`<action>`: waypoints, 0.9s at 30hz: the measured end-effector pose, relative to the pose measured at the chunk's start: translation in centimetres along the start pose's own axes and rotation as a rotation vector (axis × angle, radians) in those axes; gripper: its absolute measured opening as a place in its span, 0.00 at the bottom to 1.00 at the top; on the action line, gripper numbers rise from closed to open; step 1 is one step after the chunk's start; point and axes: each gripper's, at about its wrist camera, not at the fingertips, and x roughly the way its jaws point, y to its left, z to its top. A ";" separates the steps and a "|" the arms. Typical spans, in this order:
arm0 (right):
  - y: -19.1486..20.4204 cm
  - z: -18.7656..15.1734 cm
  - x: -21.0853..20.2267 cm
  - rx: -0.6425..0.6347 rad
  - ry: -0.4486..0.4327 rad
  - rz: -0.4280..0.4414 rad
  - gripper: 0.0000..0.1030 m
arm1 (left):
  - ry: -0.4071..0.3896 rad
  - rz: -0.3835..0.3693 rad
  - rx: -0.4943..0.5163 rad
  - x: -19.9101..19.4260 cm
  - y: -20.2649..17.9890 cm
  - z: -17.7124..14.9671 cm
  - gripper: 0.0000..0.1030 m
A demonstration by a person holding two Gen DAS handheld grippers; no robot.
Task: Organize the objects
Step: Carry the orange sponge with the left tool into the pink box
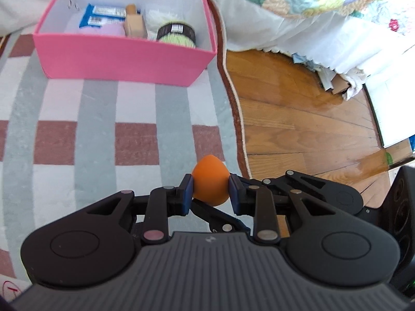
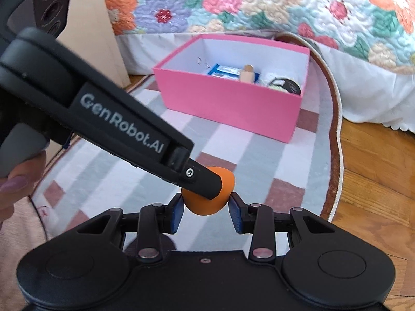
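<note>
**op:** I'm pinching the soft orange egg-shaped sponge (image 1: pixel 210 184) in my left gripper (image 1: pixel 210 190), both blue pads pressed into it. My right gripper (image 2: pixel 206 210) is flanking it too, pads just beside the sponge, maybe touching.

**reply:** Handover?

**op:** Probably. I'm holding it above the checked grey and maroon rug (image 1: pixel 103 140), with the pink cardboard box (image 1: pixel 124 57) well ahead. It's holding other items, so I'm guessing the sponge goes there.

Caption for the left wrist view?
Left gripper pinches an orange sponge above the rug, pink box ahead.
</note>
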 end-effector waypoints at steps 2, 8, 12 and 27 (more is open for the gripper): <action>0.5 0.9 -0.8 0.001 0.004 0.005 0.42 | -0.022 -0.004 0.009 -1.5 -0.2 0.0 0.27; 2.6 3.2 -3.4 -0.029 -0.026 0.022 0.42 | -0.094 -0.012 0.029 -6.0 -0.5 0.3 0.27; 3.9 5.0 -4.5 -0.082 -0.055 0.027 0.42 | -0.142 -0.012 0.033 -8.4 -0.2 0.8 0.27; 6.5 14.8 -5.2 -0.239 -0.117 0.006 0.42 | -0.314 0.028 0.088 -13.6 0.5 7.8 0.27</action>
